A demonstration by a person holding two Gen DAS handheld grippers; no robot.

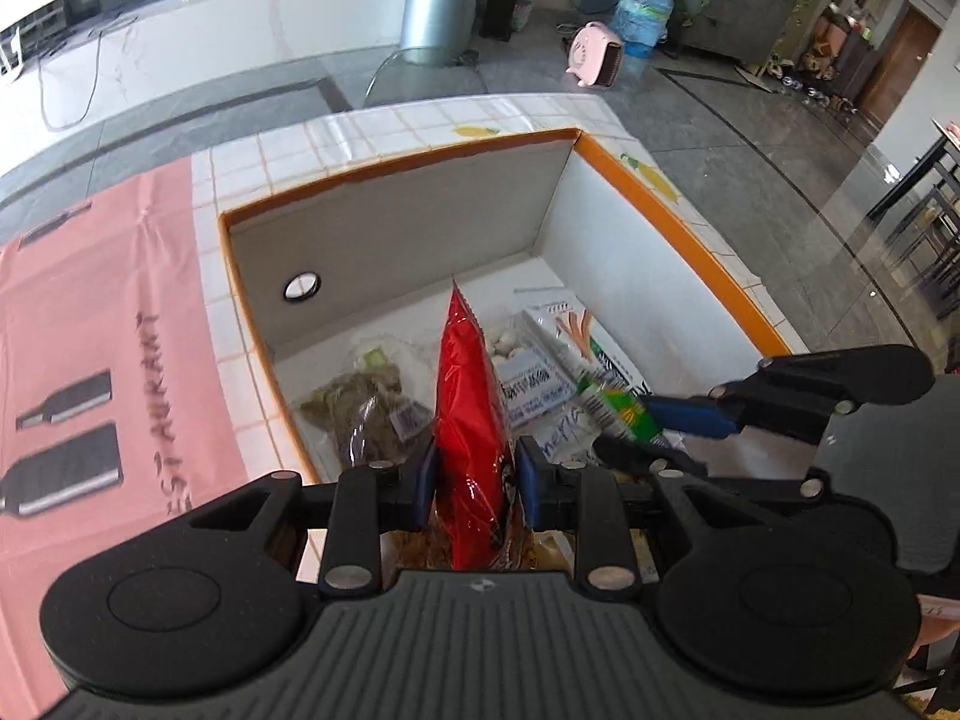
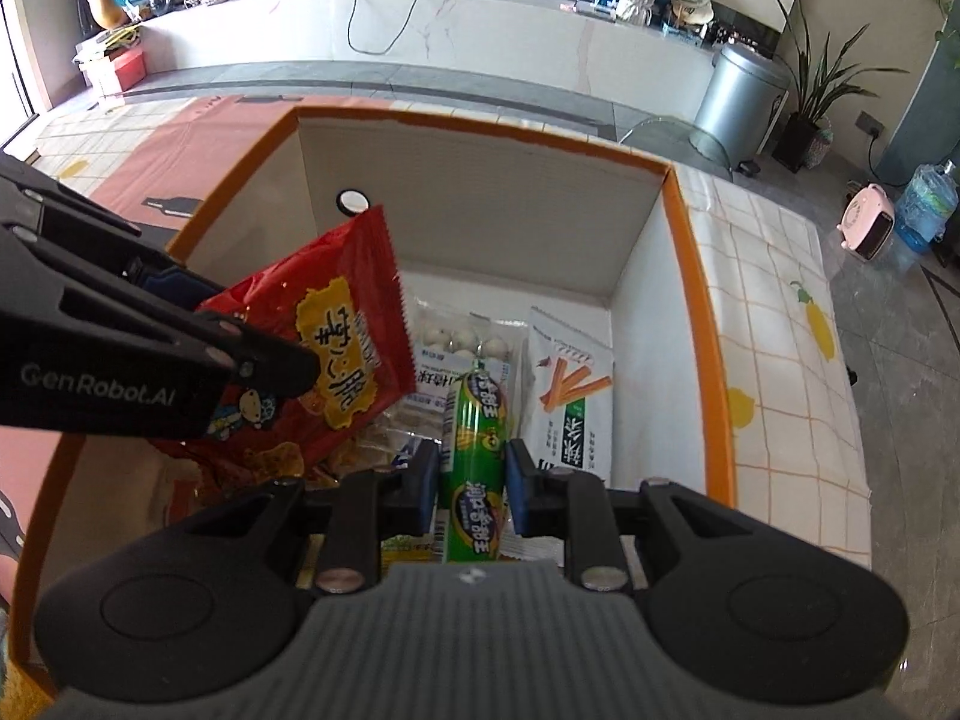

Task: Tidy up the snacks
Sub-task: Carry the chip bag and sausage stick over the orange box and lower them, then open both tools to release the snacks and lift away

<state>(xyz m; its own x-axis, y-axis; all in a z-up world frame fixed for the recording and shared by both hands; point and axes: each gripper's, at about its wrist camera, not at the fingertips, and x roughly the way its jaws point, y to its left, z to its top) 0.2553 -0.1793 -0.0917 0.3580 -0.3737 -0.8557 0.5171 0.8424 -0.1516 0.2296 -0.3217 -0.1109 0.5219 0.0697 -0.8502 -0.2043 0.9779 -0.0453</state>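
Note:
An open cardboard box with an orange rim (image 1: 660,204) (image 2: 690,276) stands on the tablecloth. My left gripper (image 1: 477,483) is shut on a red snack bag (image 1: 471,420), held edge-on over the box; in the right wrist view the red snack bag (image 2: 324,354) shows its yellow label, with the left gripper (image 2: 282,354) on it. My right gripper (image 2: 471,483) is shut on a green sausage stick (image 2: 477,456), which hangs over the box floor. In the left wrist view the right gripper (image 1: 666,432) holds that green stick (image 1: 612,405) at the right.
On the box floor lie a white stick-snack packet (image 2: 570,396), a clear bag of white balls (image 2: 462,342) and a bag of brownish-green snacks (image 1: 360,408). A checked cloth (image 2: 774,324) and a pink mat (image 1: 96,360) cover the table. A metal bin (image 2: 741,102) stands beyond.

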